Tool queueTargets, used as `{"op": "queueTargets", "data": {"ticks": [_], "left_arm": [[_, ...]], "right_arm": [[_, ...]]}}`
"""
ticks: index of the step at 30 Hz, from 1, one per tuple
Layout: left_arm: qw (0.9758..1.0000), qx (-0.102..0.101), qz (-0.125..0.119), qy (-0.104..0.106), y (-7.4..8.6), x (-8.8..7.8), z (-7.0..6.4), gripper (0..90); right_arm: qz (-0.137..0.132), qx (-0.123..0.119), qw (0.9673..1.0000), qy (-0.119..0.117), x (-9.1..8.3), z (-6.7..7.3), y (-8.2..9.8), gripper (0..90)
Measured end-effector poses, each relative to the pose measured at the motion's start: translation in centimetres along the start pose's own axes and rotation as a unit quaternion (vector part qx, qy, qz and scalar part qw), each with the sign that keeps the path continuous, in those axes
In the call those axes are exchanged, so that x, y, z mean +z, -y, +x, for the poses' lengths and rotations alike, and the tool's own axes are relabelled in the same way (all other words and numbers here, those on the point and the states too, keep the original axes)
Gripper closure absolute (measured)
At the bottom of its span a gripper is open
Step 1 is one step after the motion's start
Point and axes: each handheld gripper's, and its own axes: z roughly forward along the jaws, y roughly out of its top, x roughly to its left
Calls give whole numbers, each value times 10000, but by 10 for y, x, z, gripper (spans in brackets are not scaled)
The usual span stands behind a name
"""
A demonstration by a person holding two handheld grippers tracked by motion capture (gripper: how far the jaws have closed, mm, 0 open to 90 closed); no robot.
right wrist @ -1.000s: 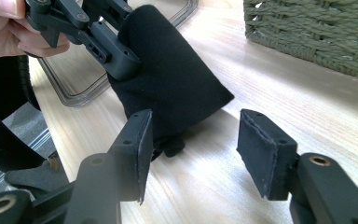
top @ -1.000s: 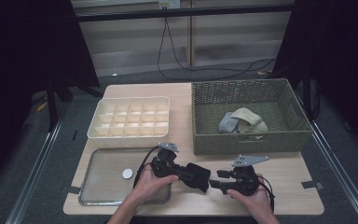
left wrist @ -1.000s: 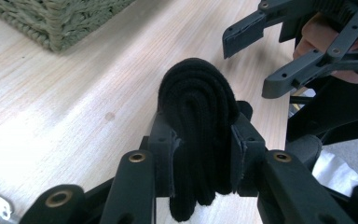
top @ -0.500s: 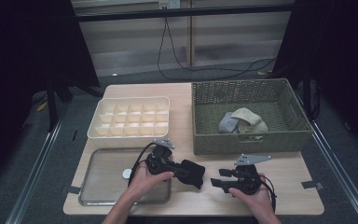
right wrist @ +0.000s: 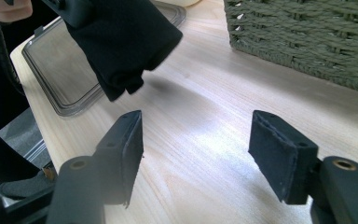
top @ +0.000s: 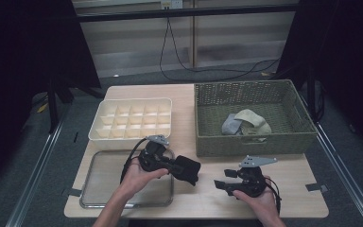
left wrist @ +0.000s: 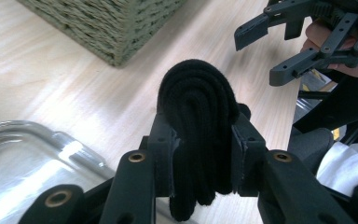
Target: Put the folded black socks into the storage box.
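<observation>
Pale wooden tabletop [top: 208, 196] in a dark room. Folded black cloth [top: 185, 169] now lifted clear of the wood, just right of the metal tray [top: 94, 191], clamped in the left hand-held gripper [top: 172, 166]. Right hand-held gripper [top: 220, 183] nearby, jaws just widened, nothing between them: handover seemingly complete, cloth probably bound for tray or wicker basket [top: 253, 144]. Cloth's kind hard to tell; lower end cut off in the left gripper view.

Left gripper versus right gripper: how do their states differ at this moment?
The left gripper is clamped on a folded black cloth; the right gripper stands open with nothing between its jaws, which have just been opening. The left is beside the metal tray, the right over bare table. Both are hand-held.
</observation>
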Motion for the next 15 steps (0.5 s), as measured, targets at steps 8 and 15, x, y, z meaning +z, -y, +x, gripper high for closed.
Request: {"op": "queueTargets", "data": {"ticks": [8, 15], "left_arm": [[9999, -6, 35, -128, -4, -15, 4, 668], [9996, 37, 35, -280, -11, -29, 6, 667]], "right_arm": [[26, -39, 10000, -30, 0, 1, -1, 284], [-34, -59, 10000, 12, -2, 1, -2, 233]]}}
